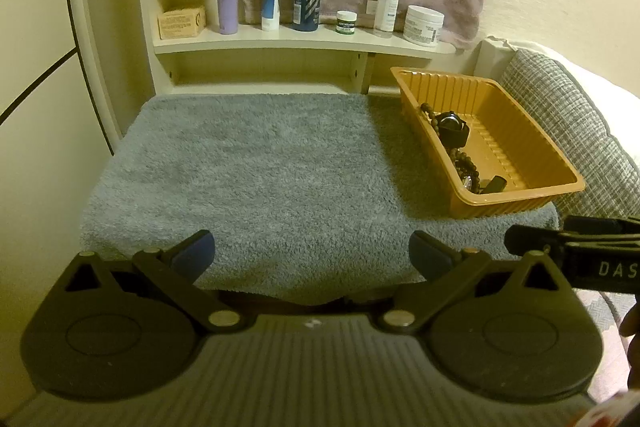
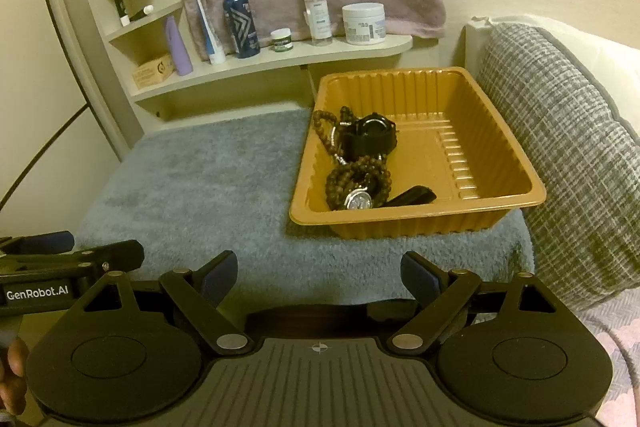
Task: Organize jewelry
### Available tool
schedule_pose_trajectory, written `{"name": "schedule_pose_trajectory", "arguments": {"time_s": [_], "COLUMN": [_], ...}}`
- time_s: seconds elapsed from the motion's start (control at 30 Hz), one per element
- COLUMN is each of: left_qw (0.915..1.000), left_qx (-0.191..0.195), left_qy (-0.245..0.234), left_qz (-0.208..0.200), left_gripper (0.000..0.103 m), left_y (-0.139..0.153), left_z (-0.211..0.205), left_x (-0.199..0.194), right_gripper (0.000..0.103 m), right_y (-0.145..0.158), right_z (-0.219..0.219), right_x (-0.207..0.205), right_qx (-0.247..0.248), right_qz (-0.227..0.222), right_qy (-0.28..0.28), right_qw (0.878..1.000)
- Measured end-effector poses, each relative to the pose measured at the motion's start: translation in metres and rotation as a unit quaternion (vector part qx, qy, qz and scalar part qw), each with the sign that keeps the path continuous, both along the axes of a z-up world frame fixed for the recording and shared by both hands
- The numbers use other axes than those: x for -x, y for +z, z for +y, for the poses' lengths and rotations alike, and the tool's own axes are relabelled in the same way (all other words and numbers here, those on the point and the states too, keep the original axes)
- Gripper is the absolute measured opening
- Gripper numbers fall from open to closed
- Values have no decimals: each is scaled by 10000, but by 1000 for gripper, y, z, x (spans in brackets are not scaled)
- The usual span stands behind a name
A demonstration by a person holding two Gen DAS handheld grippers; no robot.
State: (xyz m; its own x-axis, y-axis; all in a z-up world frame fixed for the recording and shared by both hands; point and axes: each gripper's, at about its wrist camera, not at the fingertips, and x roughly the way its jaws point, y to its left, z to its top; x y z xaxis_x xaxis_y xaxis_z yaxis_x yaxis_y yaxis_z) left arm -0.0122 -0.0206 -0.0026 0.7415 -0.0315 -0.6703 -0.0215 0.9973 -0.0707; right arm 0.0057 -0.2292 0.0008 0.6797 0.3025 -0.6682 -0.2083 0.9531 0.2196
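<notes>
- Grey fluffy towel (image 2: 192,187) covers your bench; the ribbed orange plastic tray (image 2: 500,131) sits at its right edge
- Brown bead strands (image 2: 360,171) and black watches (image 2: 370,135) lie along the tray's left side
- Your left gripper (image 1: 312,251) and right gripper (image 2: 318,273) both gape wide, holding nothing

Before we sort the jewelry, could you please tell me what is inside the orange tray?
The orange tray holds a black watch, brown bead strands and a silver-faced watch. Anything beneath that tangle is hidden.

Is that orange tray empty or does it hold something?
Not empty. The orange tray holds a black watch, wooden bead strands and a silver-faced watch, all crowded toward its left side.
</notes>
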Motion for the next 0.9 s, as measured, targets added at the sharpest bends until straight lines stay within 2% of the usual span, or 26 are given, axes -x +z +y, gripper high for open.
{"name": "schedule_pose_trajectory", "arguments": {"time_s": [0.9], "left_qw": [10000], "left_qx": [-69], "left_qy": [-45], "left_qz": [-49], "left_gripper": [102], "left_y": [1], "left_z": [-3], "left_x": [1], "right_gripper": [88], "right_y": [-2], "right_z": [0], "right_x": [1], "right_qx": [-31], "right_qz": [19], "right_qy": [-11], "right_qw": [10000]}}
